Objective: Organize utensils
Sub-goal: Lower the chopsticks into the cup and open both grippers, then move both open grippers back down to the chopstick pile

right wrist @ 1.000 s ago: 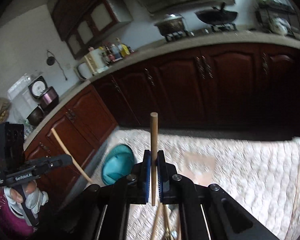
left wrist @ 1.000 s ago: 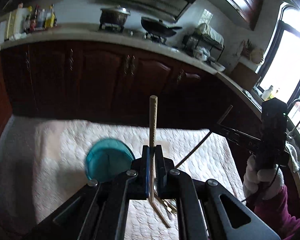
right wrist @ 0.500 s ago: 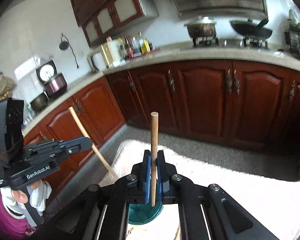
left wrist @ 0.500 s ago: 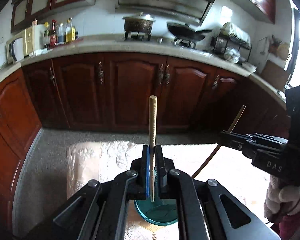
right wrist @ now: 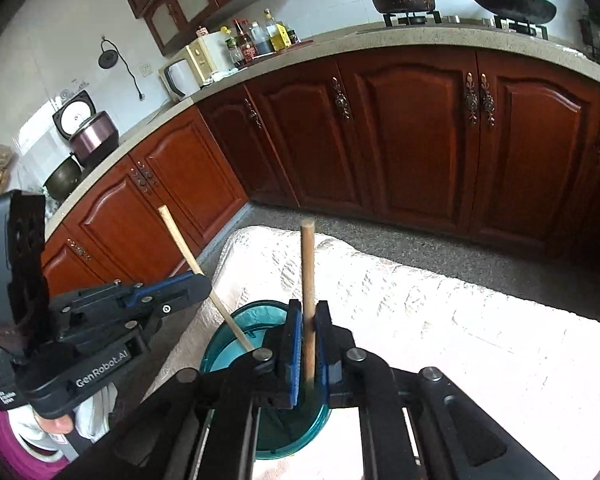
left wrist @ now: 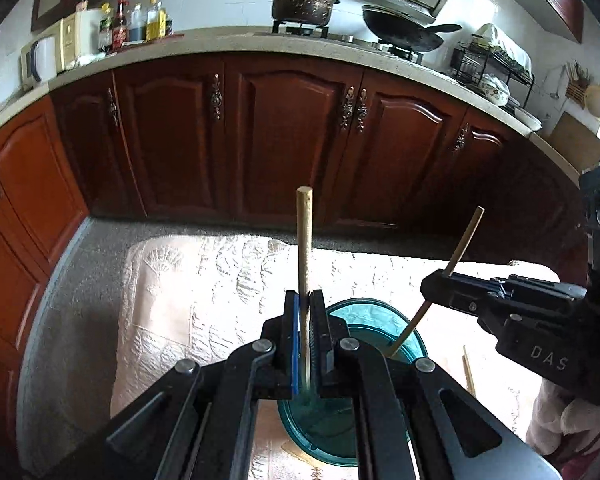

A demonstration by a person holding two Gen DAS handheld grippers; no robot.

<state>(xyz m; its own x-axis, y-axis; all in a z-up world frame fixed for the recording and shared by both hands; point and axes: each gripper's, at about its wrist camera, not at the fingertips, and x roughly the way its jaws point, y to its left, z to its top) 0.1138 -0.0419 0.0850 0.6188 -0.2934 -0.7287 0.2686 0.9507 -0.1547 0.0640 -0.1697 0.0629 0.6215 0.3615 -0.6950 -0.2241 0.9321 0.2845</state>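
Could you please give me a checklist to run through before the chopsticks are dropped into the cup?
1. Left claw shut on the left chopstick: ok.
2. Left chopstick's lower end over the teal cup: ok.
3. Right chopstick reaching into the cup's mouth: ok, judging from the left wrist view.
4. Right claw pressing on its chopstick: cannot tell. Its jaws have just been opening, with the chopstick between them.
5. Cup upright on the cloth: ok.
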